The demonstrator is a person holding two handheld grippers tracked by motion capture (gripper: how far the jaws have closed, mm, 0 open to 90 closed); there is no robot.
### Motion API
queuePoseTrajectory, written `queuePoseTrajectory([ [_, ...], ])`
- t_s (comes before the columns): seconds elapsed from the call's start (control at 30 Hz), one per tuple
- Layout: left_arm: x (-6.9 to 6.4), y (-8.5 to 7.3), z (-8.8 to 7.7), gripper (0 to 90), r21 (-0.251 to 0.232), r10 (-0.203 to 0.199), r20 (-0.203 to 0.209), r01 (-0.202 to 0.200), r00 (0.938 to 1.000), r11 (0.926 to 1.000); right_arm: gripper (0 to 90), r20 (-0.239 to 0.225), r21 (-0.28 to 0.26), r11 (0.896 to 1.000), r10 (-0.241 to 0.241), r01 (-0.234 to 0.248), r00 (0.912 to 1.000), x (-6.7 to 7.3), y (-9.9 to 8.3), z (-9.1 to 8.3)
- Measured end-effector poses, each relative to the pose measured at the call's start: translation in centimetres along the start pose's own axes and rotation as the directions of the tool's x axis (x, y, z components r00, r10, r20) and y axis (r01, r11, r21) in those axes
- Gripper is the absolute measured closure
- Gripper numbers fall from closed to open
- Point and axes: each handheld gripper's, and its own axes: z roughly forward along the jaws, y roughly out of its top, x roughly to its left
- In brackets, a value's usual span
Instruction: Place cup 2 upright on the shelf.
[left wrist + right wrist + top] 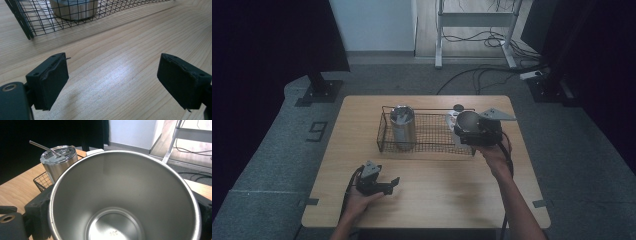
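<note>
A black wire basket [432,135] stands on the wooden table [437,195]. At its left end a steel tumbler [402,126] stands upright, with a clear lid and a metal straw [43,147]. My right gripper [467,131] is shut on an open steel cup [468,121], held at the basket's right end; whether the cup touches the basket I cannot tell. In the right gripper view the cup's empty inside [125,202] sits between the black pads [37,207]. My left gripper [391,185] rests low over the table's front left, open, with bare wood between its jaws [112,67].
A white object [451,120] lies in the basket just left of the cup. A small dark disc [458,107] sits on the table behind the basket. In the left gripper view the basket's corner [25,27] and the tumbler's base [72,10] lie ahead.
</note>
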Motion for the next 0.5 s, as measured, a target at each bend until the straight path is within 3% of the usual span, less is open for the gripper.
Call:
queuePoseTrajectory([
  [0.5, 0.1, 0.0, 0.0, 10.2, 0.001, -0.003, 0.003, 0.003, 1.0, 1.0, 6.2, 0.017, 0.029, 1.0, -0.007, 0.006, 0.9998, -0.9, 0.4, 2.2],
])
